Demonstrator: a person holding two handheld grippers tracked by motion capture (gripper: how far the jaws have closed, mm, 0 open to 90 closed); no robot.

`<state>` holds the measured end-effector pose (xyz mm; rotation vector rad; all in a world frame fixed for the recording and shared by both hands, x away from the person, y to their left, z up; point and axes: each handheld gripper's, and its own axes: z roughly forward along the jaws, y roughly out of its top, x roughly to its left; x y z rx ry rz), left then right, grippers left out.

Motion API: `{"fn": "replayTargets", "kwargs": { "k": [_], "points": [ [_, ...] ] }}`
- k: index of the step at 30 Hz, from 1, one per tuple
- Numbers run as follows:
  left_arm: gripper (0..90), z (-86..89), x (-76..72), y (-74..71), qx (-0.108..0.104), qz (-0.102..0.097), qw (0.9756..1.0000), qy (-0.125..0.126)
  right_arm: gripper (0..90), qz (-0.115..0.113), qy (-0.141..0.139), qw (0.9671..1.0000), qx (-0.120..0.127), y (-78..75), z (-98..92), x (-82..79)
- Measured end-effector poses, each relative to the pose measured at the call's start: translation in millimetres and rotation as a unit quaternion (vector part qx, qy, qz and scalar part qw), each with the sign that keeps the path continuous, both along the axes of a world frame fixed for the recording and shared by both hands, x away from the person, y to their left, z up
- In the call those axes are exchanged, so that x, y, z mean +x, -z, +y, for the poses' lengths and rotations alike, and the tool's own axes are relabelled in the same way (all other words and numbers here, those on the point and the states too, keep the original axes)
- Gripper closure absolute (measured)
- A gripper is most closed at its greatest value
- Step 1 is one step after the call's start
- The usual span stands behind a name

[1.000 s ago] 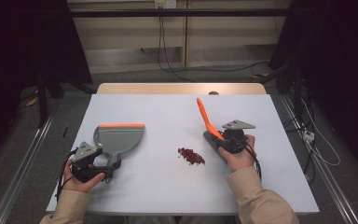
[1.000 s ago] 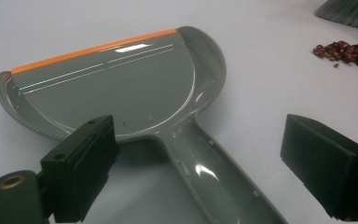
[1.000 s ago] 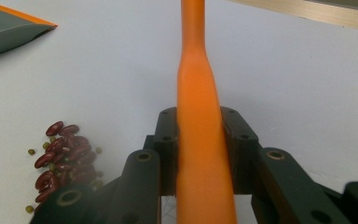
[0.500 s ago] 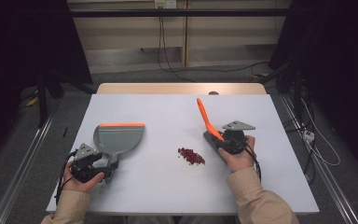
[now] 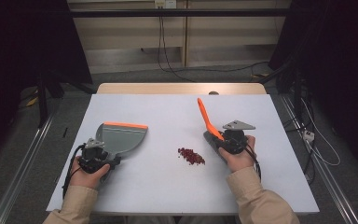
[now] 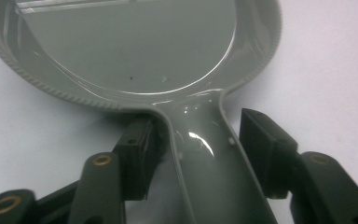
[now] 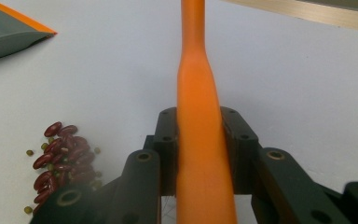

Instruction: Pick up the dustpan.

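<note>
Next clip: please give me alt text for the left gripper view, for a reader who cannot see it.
The grey dustpan's handle runs between the left gripper's two black jaws, which have just been closing on it; one jaw is against the handle, the other stands a little apart. The pan's shallow grey tray lies ahead on the white table.

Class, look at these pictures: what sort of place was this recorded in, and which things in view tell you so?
Probably a lab or recording workspace, not a kitchen. A plain white table stands among dark curtains, cables trail over the floor behind it, and a person works a grey dustpan and an orange-handled brush with hand-held grippers.
</note>
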<state>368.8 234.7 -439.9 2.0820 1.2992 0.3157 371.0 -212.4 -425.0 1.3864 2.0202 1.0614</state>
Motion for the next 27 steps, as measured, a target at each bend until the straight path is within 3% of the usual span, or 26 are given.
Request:
{"fn": "replayTargets", "kwargs": {
  "k": [3,7,10,12,18,23,27],
  "points": [
    [53.2,-1.0,5.0,1.2,-0.003,0.011,0.9999,-0.005,71.0,0.000,-0.001,1.0000,0.000,0.1,-0.4,0.1],
    [58.8,-0.9,8.4,0.4,0.014,0.010,0.9998,0.003,71.0,0.000,0.000,1.0000,0.002,0.3,-1.3,0.3],
    [59.8,1.5,8.1,-1.5,0.003,0.003,1.0000,0.005,71.0,-0.001,0.000,1.0000,0.003,0.5,-1.4,0.2],
    [60.0,4.2,7.1,-5.4,0.001,-0.008,0.9998,0.015,71.1,-0.001,0.000,1.0000,0.005,0.6,-1.7,0.1],
    [60.4,4.9,-1.0,-15.1,-0.019,-0.013,0.9984,0.051,71.2,-0.004,0.006,0.9999,0.009,1.3,-3.7,-0.6],
    [60.4,-0.9,-9.3,-25.1,-0.031,-0.020,0.9935,0.108,71.2,-0.003,0.008,0.9998,0.016,0.9,-5.0,-1.1],
    [60.4,-11.8,-15.3,-26.8,-0.045,-0.015,0.9867,0.156,71.2,-0.004,0.003,0.9998,0.019,0.5,-2.7,-1.0]
  ]
}}
